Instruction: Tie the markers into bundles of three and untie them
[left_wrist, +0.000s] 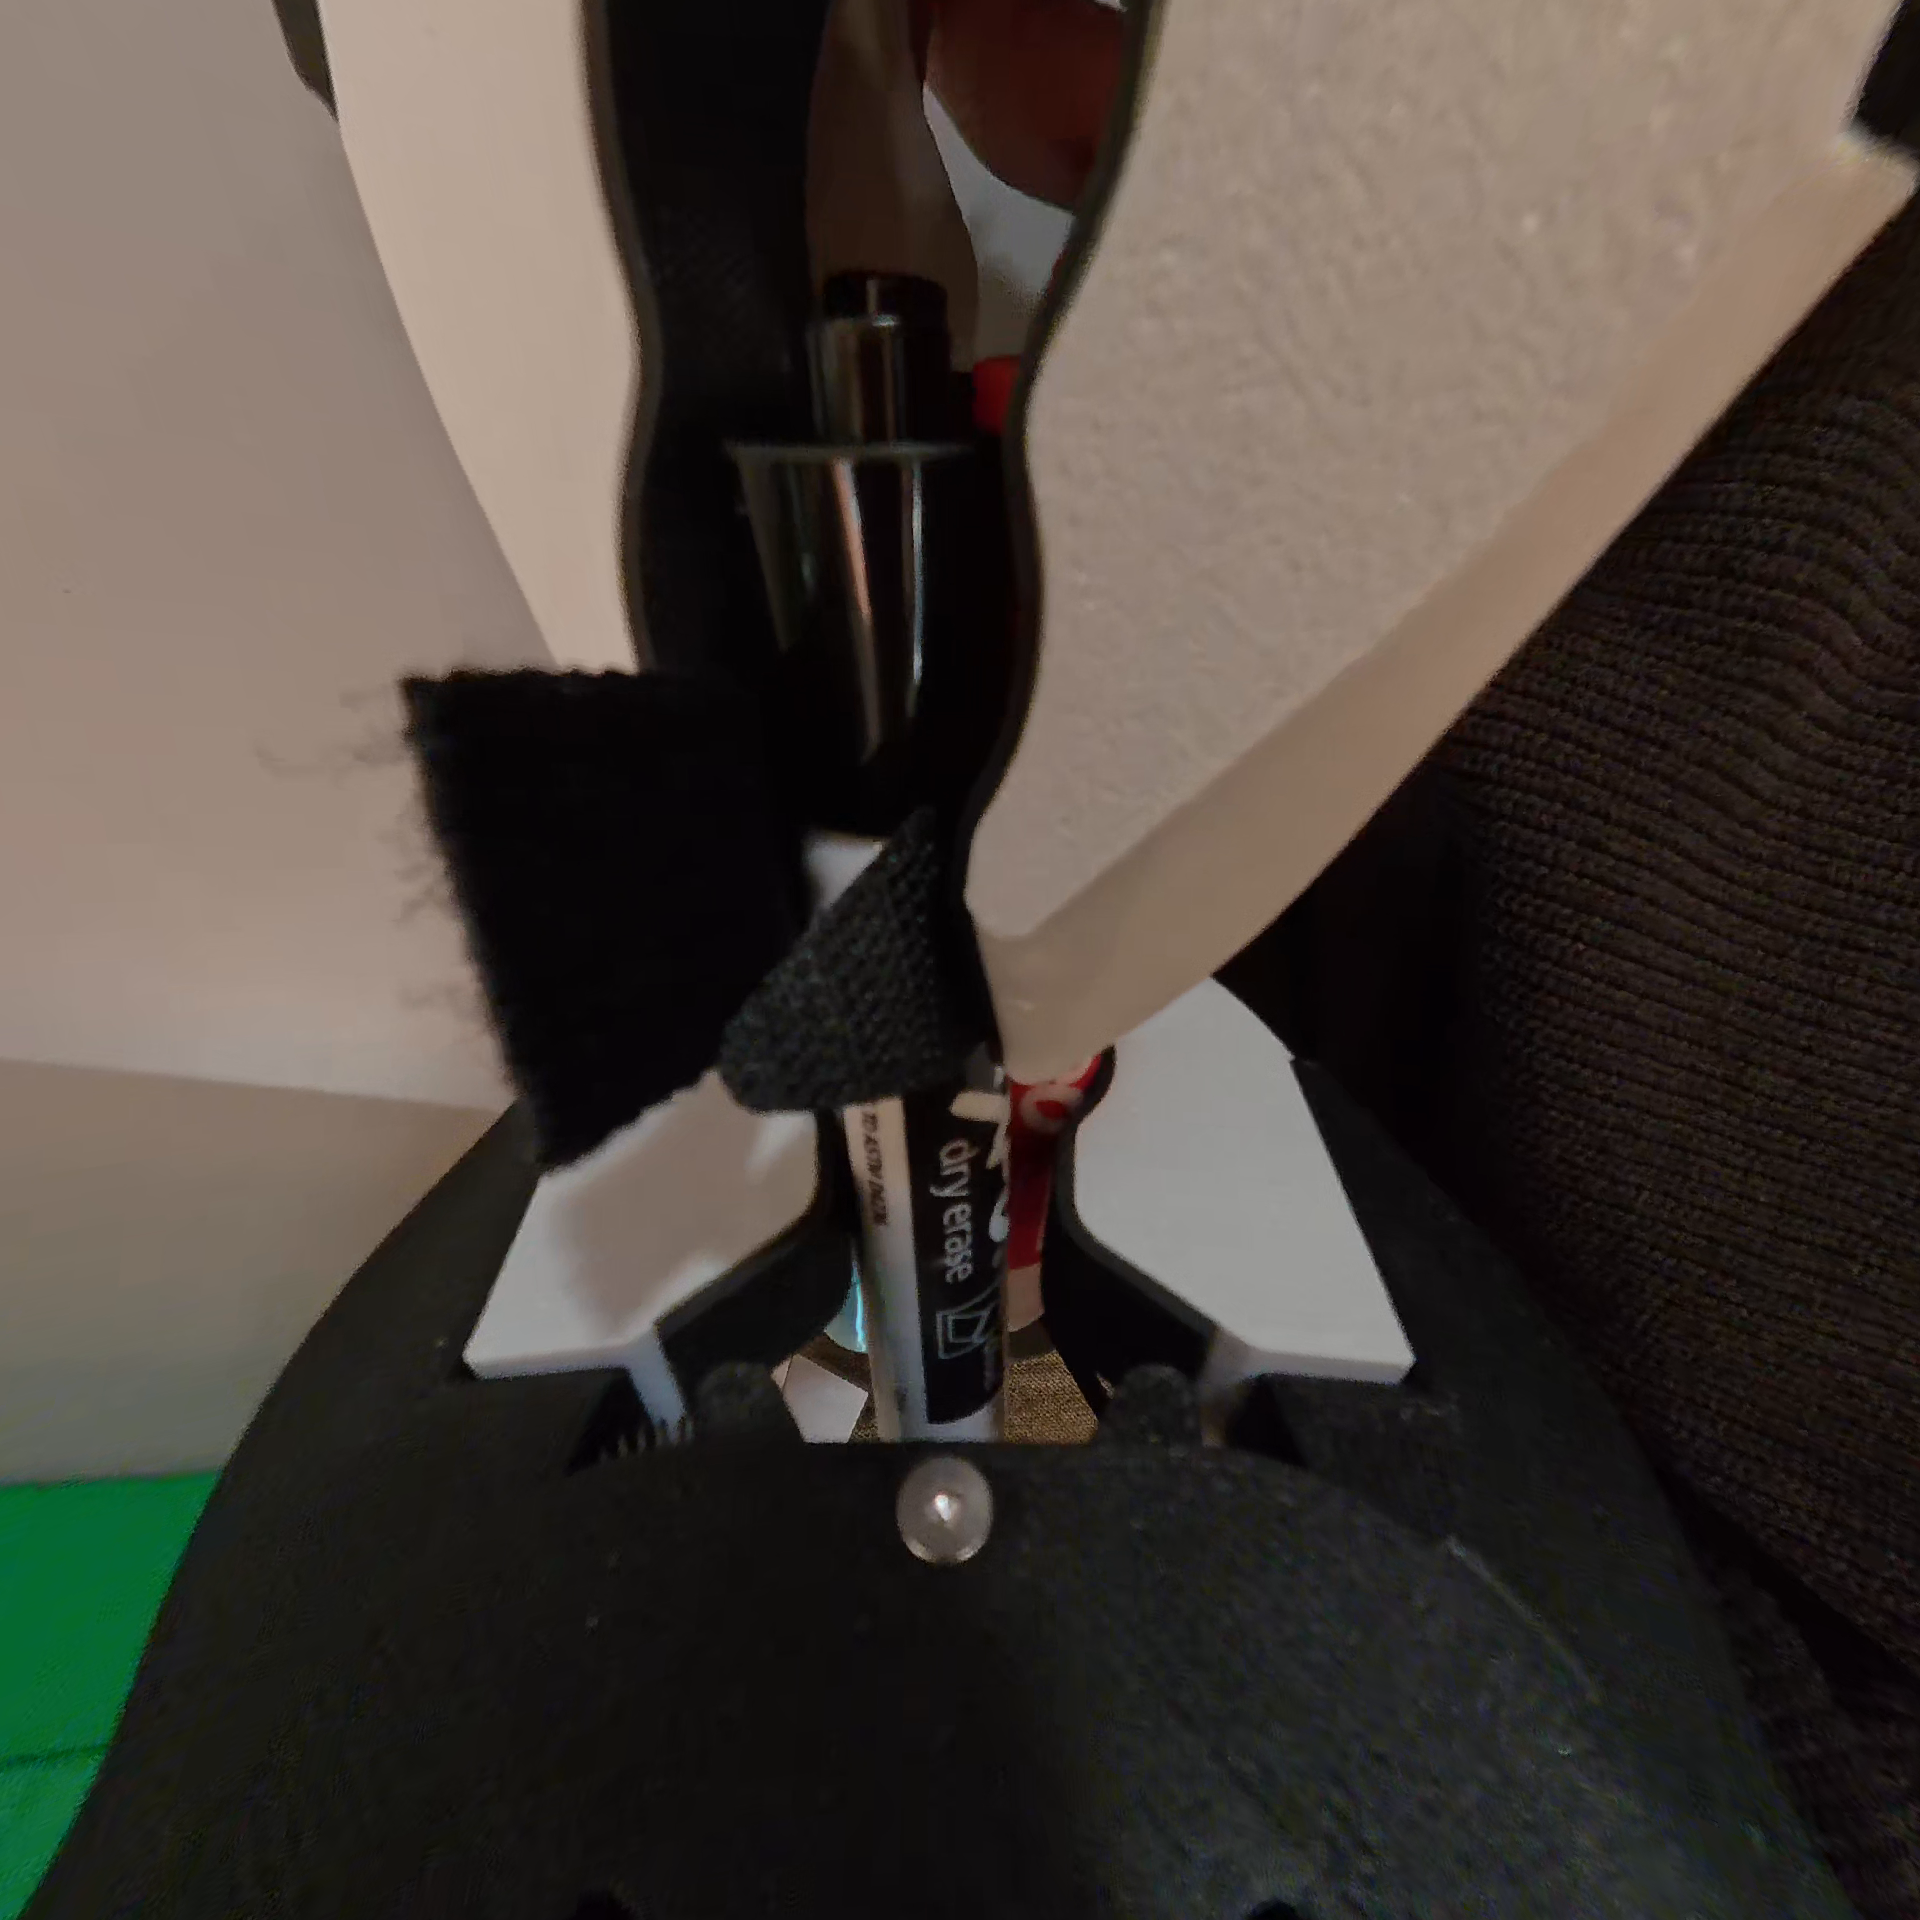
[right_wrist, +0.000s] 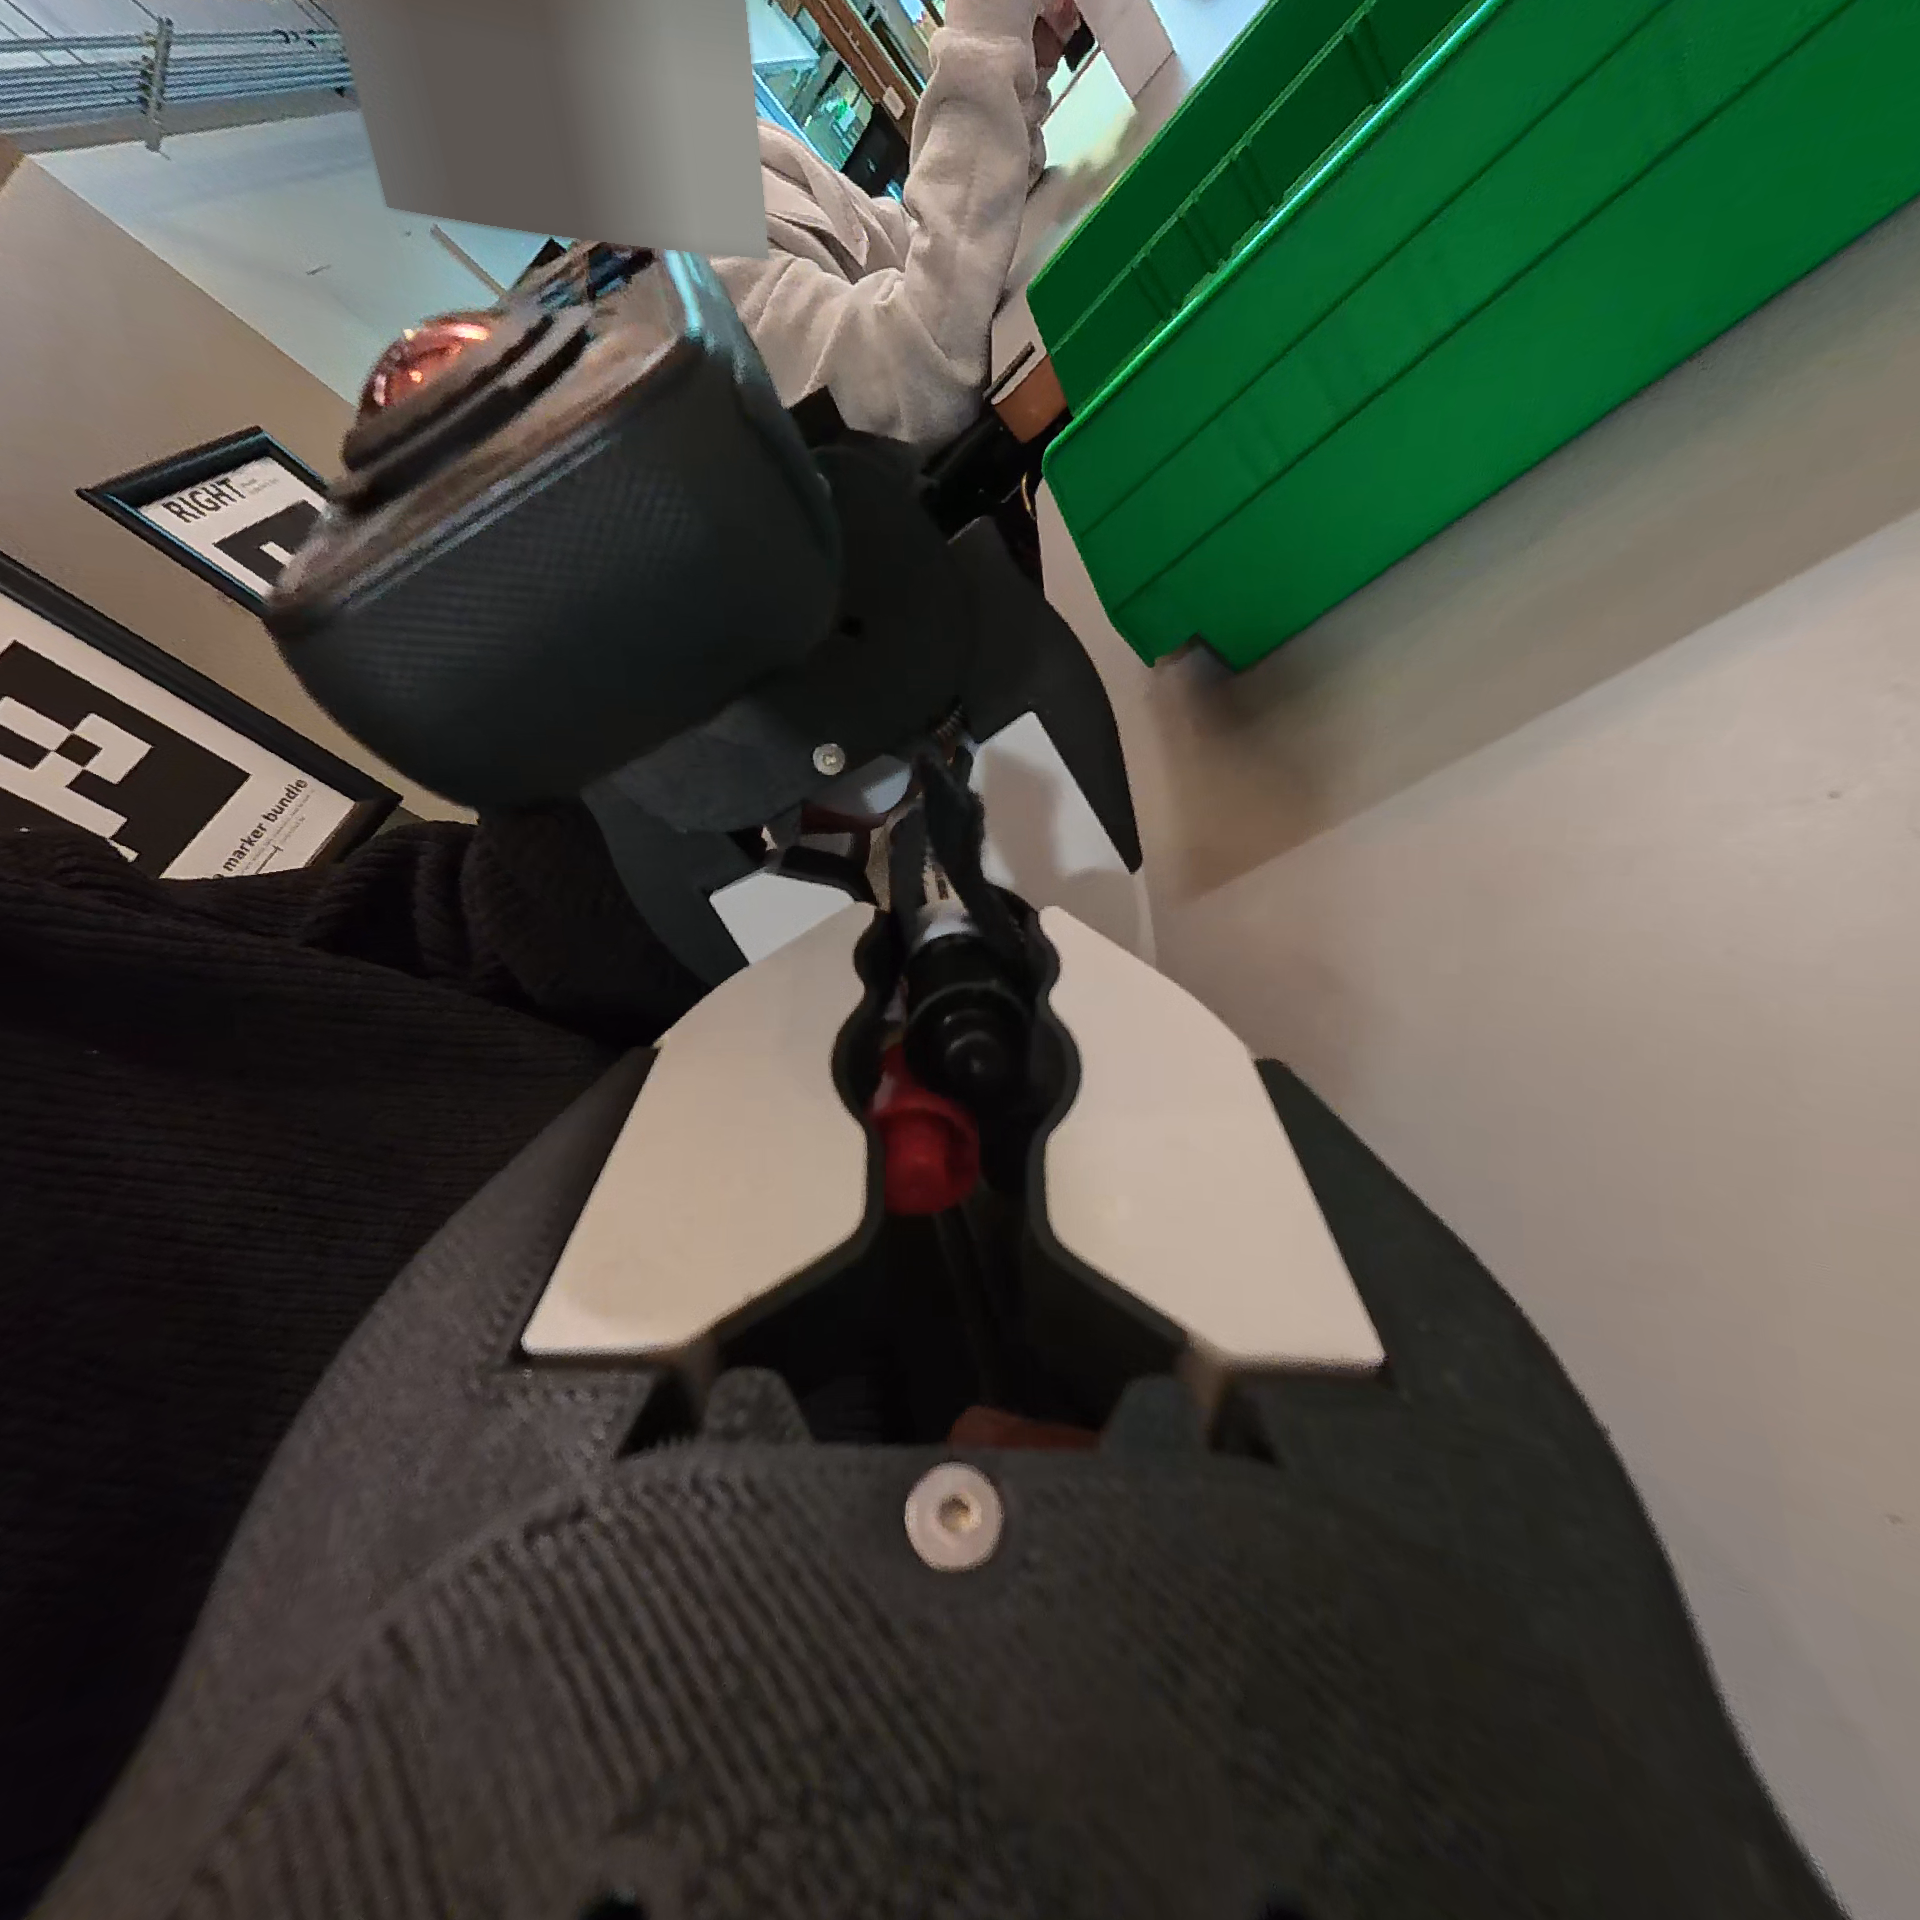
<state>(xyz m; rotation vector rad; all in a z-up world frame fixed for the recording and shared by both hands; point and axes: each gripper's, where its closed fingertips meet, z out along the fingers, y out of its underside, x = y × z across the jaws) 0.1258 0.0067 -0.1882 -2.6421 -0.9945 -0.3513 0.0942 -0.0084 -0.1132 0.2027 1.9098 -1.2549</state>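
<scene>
Here, in the left wrist view, the left gripper (left_wrist: 914, 1226) clamps its white fingers (left_wrist: 1226, 1247) on a bundle of markers (left_wrist: 935, 1236), a black one and a red one side by side, bound by a black hook-and-loop strap (left_wrist: 623, 894). The right gripper's fingers close on the far, capped end. In the right wrist view, the right gripper (right_wrist: 951, 1091) grips the black and red caps (right_wrist: 925, 1143), opposite the left gripper. Green bins (right_wrist: 1455, 343) rest on the worktop (right_wrist: 1558, 1039).
</scene>
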